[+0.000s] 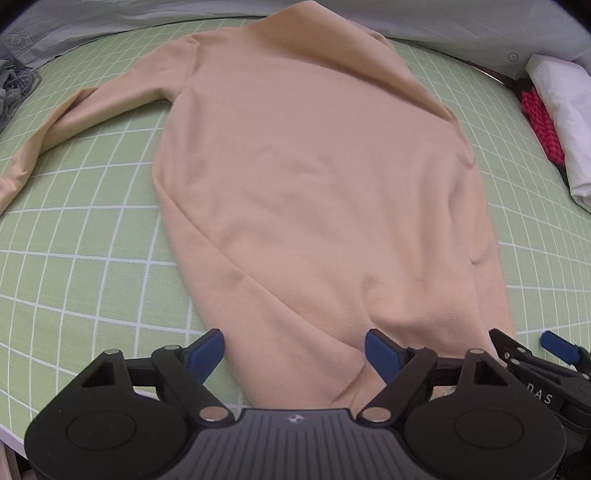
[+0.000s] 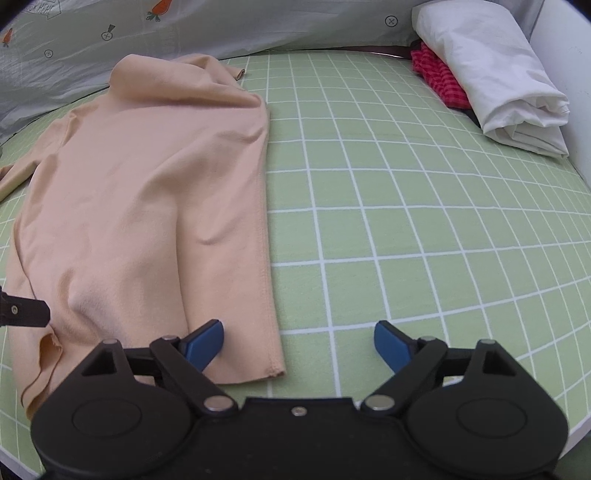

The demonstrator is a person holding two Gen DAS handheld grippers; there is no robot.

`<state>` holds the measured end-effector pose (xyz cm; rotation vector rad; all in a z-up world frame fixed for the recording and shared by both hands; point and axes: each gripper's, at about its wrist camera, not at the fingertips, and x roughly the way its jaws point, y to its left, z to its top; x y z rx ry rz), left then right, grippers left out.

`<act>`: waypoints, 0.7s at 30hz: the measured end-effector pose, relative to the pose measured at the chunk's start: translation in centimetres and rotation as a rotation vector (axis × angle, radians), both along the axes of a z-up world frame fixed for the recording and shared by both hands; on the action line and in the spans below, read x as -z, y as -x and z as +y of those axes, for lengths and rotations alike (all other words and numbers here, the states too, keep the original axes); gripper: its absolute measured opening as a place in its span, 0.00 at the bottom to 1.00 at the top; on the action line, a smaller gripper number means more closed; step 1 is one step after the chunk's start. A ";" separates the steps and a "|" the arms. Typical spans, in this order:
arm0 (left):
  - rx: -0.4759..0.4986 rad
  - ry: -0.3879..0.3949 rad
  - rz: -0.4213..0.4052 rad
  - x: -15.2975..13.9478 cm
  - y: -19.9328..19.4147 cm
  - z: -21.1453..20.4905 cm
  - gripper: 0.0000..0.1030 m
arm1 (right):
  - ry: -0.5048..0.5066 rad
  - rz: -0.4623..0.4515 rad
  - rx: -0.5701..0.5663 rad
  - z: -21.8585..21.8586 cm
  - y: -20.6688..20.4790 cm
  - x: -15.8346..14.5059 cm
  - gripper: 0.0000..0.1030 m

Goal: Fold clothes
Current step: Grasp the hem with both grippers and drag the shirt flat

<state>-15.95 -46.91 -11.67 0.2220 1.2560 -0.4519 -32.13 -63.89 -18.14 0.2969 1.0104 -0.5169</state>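
On gridded green mat (image 2: 406,192) — soft peach top (image 2: 147,192); hem rumpled; both jaws spread

Green grid mat (image 2: 406,221), grey printed sheet (image 2: 221,26) behind, white bundle (image 2: 491,74) far right.

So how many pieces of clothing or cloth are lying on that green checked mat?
3 for certain: the peach long-sleeved top spread in the middle, and a red checked cloth under a folded white cloth at the far right. More may be hidden.
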 end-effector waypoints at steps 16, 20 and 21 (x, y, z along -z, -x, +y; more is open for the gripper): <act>-0.140 -0.020 -0.037 -0.5 1.3 6.4 0.06 | 0.002 -0.041 -0.162 2.1 -0.3 -0.6 0.24; -0.240 -0.030 -0.043 -1.2 1.6 10.8 0.03 | 0.057 0.012 -0.236 4.1 -0.1 -0.7 0.05; -0.266 -0.033 -0.029 -1.1 1.7 11.7 0.01 | 0.056 0.019 -0.241 4.3 0.2 -0.7 0.05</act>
